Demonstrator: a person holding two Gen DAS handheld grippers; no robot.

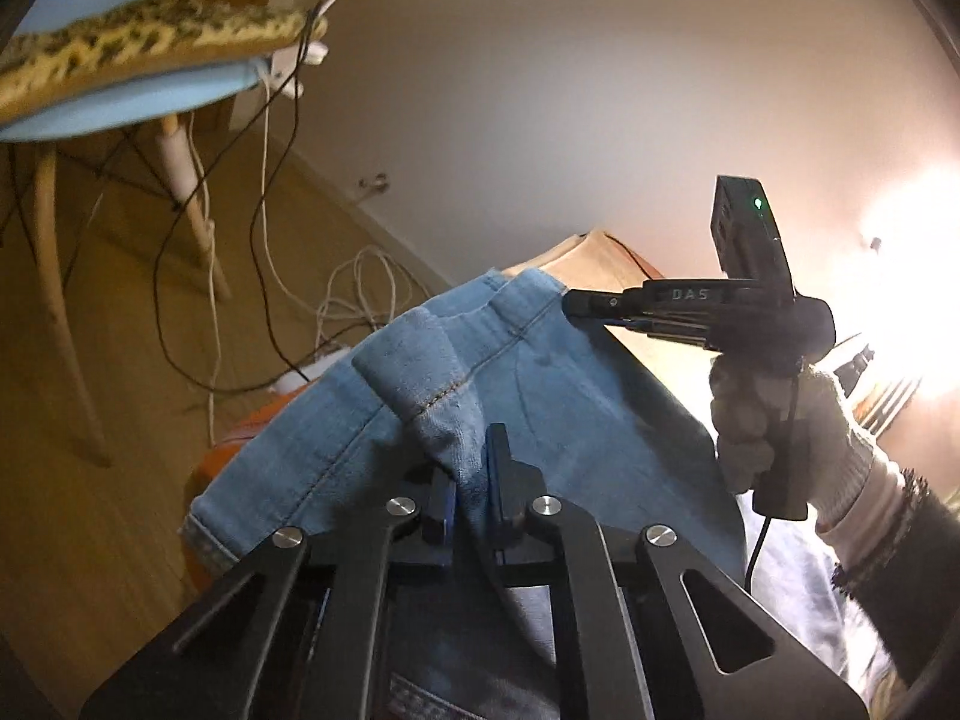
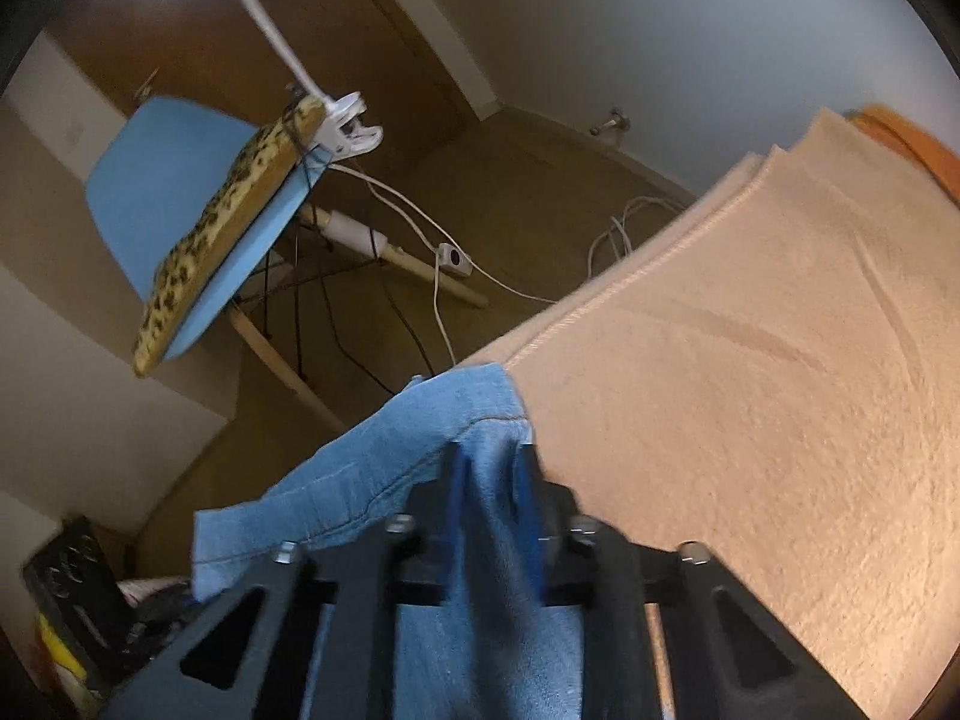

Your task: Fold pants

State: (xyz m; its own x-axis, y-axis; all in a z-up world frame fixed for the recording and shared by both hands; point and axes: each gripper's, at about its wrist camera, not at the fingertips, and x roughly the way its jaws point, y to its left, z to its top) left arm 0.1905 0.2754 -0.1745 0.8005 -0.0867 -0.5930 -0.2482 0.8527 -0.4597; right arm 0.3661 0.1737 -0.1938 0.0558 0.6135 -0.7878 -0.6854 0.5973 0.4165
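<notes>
Both grippers are on the denim now. The left gripper has its jaws pinched tight on a raised ridge of the pants, right by a stitched seam. The right gripper is clamped on the cloth too, with a bunch of blue fabric squeezed between its fingers near the hem corner.

The pants lie draped over the near edge of a peach towel, one end hanging off toward the wooden floor.

This denim looks soft and floppy, with some weight to it; it sags wherever it is not held. I'd say seams and hems are the places to grab, since the doubled cloth there gives the pads something thick to bite.

The left wrist view shows the gloved hand carrying the right gripper at the far corner of the cloth, and an orange shape under the hanging end. The right wrist view shows none of that, but it gives the broad spread of the towel, the blue chair and the clip lamp.
</notes>
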